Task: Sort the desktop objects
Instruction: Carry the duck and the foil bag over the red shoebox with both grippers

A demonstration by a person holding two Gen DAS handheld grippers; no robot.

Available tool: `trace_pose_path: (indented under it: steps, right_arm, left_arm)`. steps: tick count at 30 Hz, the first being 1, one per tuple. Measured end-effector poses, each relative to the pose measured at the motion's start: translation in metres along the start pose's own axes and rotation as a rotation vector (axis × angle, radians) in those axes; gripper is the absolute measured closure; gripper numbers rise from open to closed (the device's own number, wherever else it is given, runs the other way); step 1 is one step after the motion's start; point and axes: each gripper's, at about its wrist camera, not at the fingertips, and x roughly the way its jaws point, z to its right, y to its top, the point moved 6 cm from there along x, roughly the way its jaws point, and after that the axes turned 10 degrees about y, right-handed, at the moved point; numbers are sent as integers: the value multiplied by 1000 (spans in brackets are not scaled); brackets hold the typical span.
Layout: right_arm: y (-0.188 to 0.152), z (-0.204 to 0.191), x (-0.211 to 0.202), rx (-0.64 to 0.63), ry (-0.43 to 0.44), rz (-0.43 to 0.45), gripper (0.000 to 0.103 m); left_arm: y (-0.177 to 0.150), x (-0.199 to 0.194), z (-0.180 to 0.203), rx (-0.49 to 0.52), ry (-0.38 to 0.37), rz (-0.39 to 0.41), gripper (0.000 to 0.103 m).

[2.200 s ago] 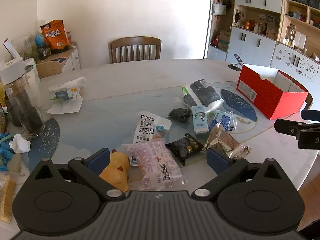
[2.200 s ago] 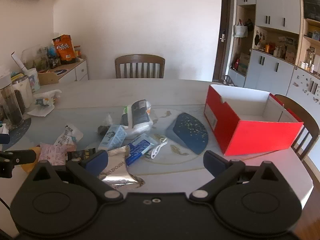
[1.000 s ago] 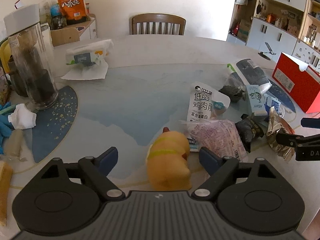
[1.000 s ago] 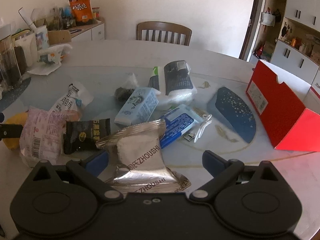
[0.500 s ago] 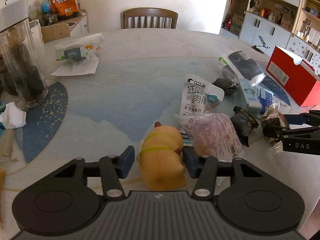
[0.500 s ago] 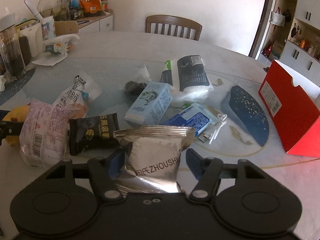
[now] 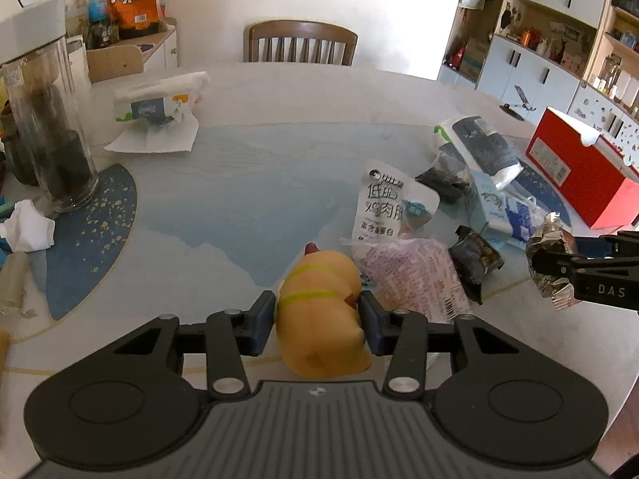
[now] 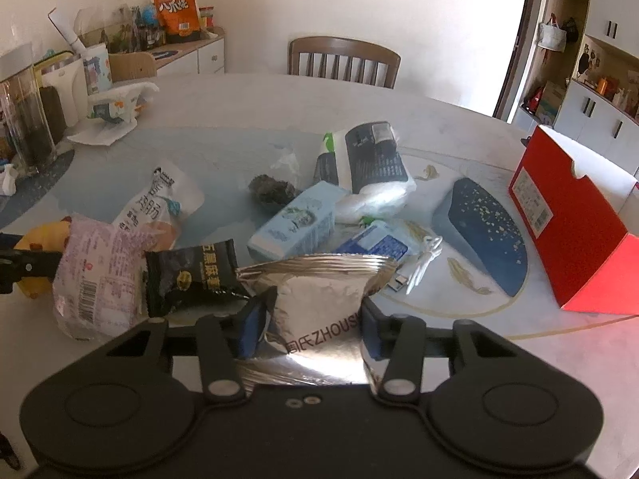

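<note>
Claws angled downward, left claw (image 7: pixel 318 313) closing on yellow duck toy (image 7: pixel 321 319), right claw (image 8: pixel 314 315) (closing) on silver packet (image 8: pixel 319 311)

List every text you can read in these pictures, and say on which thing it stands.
"ZHOUSH", cut off: silver pouch in the right claw.
"DAS": right claw's side, left view.
"低脂 鸡肉肠": white sausage pack.
"八爪烧": orange bag.
"黑麻薯", partly hidden: black packet.
Barcodes, box labels: too small.

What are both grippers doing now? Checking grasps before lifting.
Left gripper: jaws closing on the yellow rubber duck toy.
Right gripper: jaws closing on the silver foil snack packet.
</note>
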Motion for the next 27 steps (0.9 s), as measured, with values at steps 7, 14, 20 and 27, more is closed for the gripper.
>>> trace_pose_path:
  steps: [7,14,20,27]
  right_arm:
    - [8,-2,-19,23,19,36,55]
    - [20,0,-42,51,14,67,55]
    - [29,18,-65,94,-15,85,55]
    - [38,36,-89,131,-26,103,55]
  left_arm:
    - [13,-18,2,-16,-21,30,59]
    - [28,-38,15,7,-56,67,59]
    - [41,-51,25,31,-92,93,59]
    - [56,-61,43,54,-122,118,59]
